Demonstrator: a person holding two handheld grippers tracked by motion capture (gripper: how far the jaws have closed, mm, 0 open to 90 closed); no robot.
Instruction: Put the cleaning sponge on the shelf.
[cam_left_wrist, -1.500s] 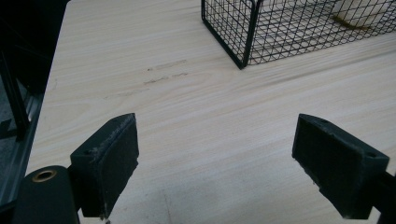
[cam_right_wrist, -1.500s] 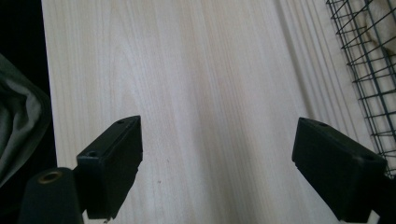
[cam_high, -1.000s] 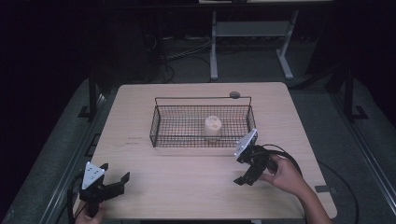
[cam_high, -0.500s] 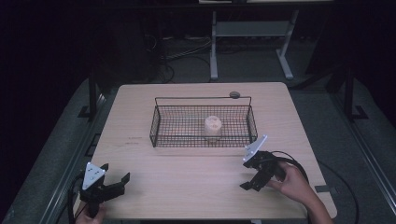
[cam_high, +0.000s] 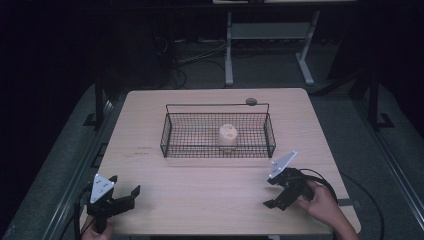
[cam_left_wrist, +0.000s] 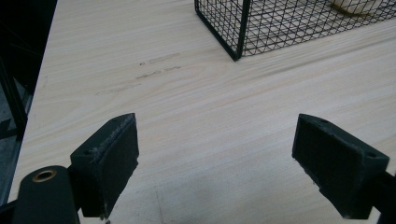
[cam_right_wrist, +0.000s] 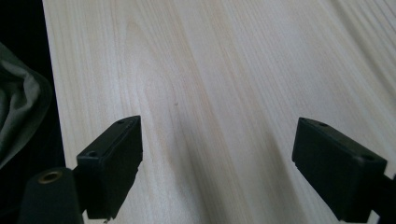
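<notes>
- The pale, round-topped piece (cam_high: 227, 136) stands inside the wire basket (cam_high: 170, 137), right of its middle and toward the near wall; in the left gripper view only its edge (cam_left_wrist: 356, 5) peeks in at the top, behind the mesh (cam_left_wrist: 243, 28).
- My judgement: the piece is in the basket and nothing else lies loose on the table (cam_high: 200, 180), so the placing looks done and this is the rest after it.
- My right gripper (cam_high: 281, 192) sits low over the near right part of the table, well apart from the basket, jaws spread wide with nothing between them; its own view looks down on bare wood (cam_right_wrist: 224, 93) near the table's edge.
- My left gripper (cam_high: 121, 198) rests at the near left corner, jaws likewise wide apart and holding nothing, pointed toward the basket's near left corner.
- A small dark disc (cam_high: 251, 101) lies on the far side of the table, just beyond the basket's far rim.
- If more is wanted, I judge the next move calls for lifting the right gripper up and over the near wall before coming down on the piece, since the mesh blocks any sideways approach.
</notes>
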